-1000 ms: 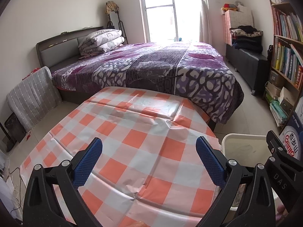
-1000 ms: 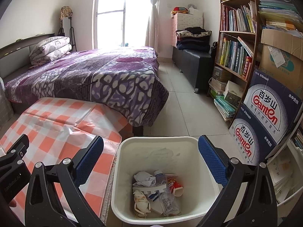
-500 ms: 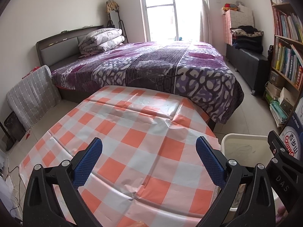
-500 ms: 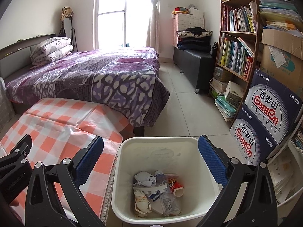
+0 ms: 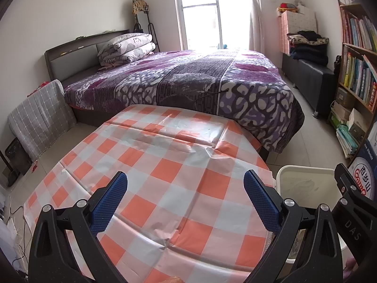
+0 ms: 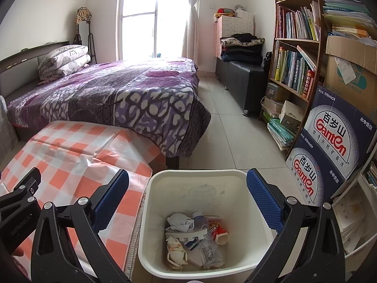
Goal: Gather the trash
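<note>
The right gripper (image 6: 187, 197) hangs with its blue pads spread wide and nothing between them, directly above the white bin (image 6: 165, 214). The trash (image 6: 196, 238) lies at the bin's bottom, straight below the gap in the fingers: crumpled paper, a clear plastic bottle, a red-and-white cup and a soiled wad, all heaped together. To this gripper's left sits the left gripper (image 5: 185, 199), likewise spread wide and empty, held over the checked tablecloth (image 5: 165, 165), which is bare under it.

Only the right wrist view looks into the bin and shows the trash. From the left wrist view the bin appears just as a pale rim and inner wall to the right of the fingers, partly covered by the right gripper's black frame. The left view in turn shows the whole cloth, of which the right view catches only the edge next to the bin.

Ahead of both grippers stands the purple bed (image 5: 188, 82), its cover hanging over the far edge of the cloth. To the right gripper's right stand stacked water cartons (image 6: 329, 153) and a bookshelf (image 6: 297, 54), close beside the bin.
</note>
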